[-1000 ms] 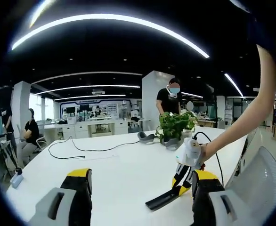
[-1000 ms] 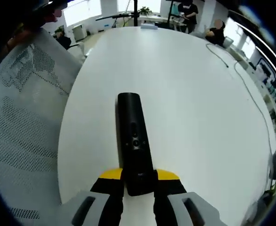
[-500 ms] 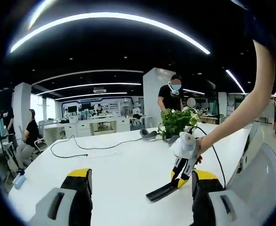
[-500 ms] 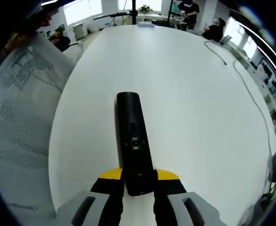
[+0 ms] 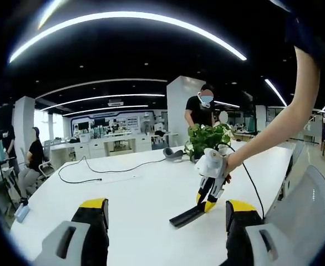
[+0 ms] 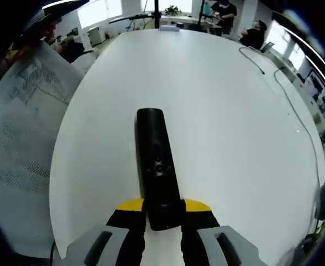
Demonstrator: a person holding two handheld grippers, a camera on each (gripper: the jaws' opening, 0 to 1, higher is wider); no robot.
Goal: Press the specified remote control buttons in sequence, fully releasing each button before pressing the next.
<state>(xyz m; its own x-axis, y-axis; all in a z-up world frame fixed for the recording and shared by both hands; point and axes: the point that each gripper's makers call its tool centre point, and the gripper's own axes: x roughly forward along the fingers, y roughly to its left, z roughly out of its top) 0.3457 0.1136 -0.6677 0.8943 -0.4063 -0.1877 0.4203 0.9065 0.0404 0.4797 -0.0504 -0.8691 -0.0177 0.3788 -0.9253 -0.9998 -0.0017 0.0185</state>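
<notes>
The black remote control (image 6: 158, 166) sits pinched at its near end between your right gripper (image 6: 163, 219) fingers, its long body pointing away from you over the white worktop (image 6: 223, 122), buttons facing the camera. In the left gripper view the same remote (image 5: 186, 215) hangs just above the worktop (image 5: 135, 194), tilted with its far end low, and your right gripper (image 5: 208, 194) clamps its upper end while your hand (image 5: 232, 163) grips the white handle. Your left gripper (image 5: 165, 221) has its fingers spread wide apart with nothing between them, its yellow-tipped fingers (image 5: 93, 213) well apart from the remote. A potted plant (image 5: 207, 139) stands further back on the worktop, with a black cable (image 5: 93, 172) trailing across the surface to its left. A mesh chair back (image 6: 24, 138) stands beside the worktop's edge. People (image 5: 202, 111) stand and sit in the office behind.
</notes>
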